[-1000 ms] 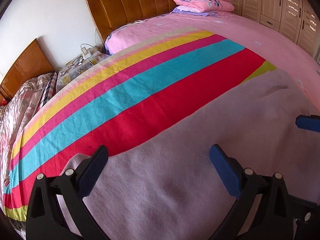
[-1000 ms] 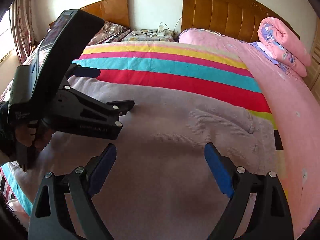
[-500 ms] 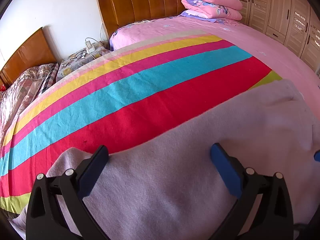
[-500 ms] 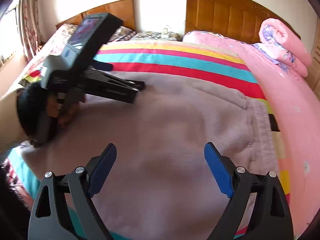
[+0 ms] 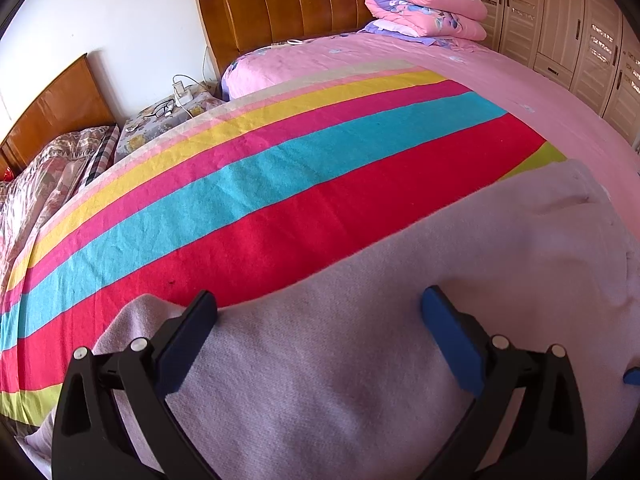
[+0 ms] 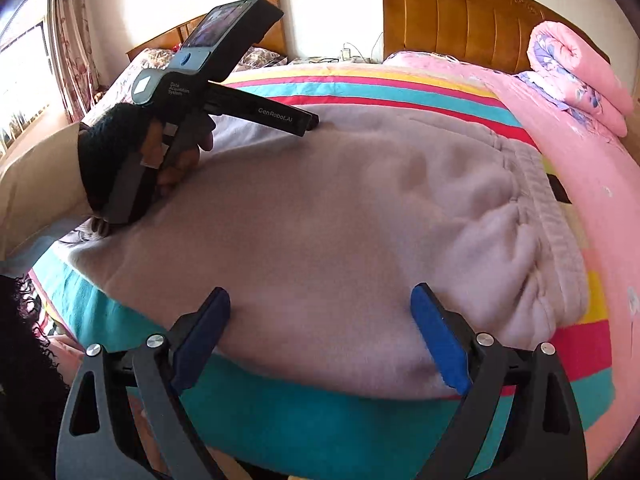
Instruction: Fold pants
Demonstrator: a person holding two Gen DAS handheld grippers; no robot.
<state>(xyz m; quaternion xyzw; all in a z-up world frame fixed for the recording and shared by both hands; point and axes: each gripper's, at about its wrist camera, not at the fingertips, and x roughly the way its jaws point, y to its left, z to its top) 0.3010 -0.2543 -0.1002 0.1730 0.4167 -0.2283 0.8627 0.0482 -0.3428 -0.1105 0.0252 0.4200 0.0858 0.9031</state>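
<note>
Pale lilac fleece pants (image 6: 340, 216) lie spread flat on a striped blanket (image 6: 360, 90), their gathered waistband (image 6: 548, 200) to the right. My right gripper (image 6: 320, 312) hovers open over the pants' near edge, nothing between its blue pads. In the left wrist view the same pants (image 5: 400, 320) fill the lower half, and my left gripper (image 5: 320, 312) stands open just above the cloth near its far edge. From the right wrist view I see the left gripper's body (image 6: 224, 92) held in a gloved hand (image 6: 116, 148), its fingers resting low on the pants' far left part.
The striped blanket (image 5: 240, 184) covers a pink bed (image 5: 500, 80) with a wooden headboard (image 5: 288, 4). A rolled pink quilt (image 5: 424, 0) sits at the head. A nightstand (image 5: 160, 120) with cables, a second bed (image 5: 44, 168), a wardrobe (image 5: 580, 28) and a curtained window (image 6: 36, 60) surround it.
My right gripper has pulled back toward the near edge of the bed, so more blanket shows beneath it. The left gripper stayed in place with a slight roll.
</note>
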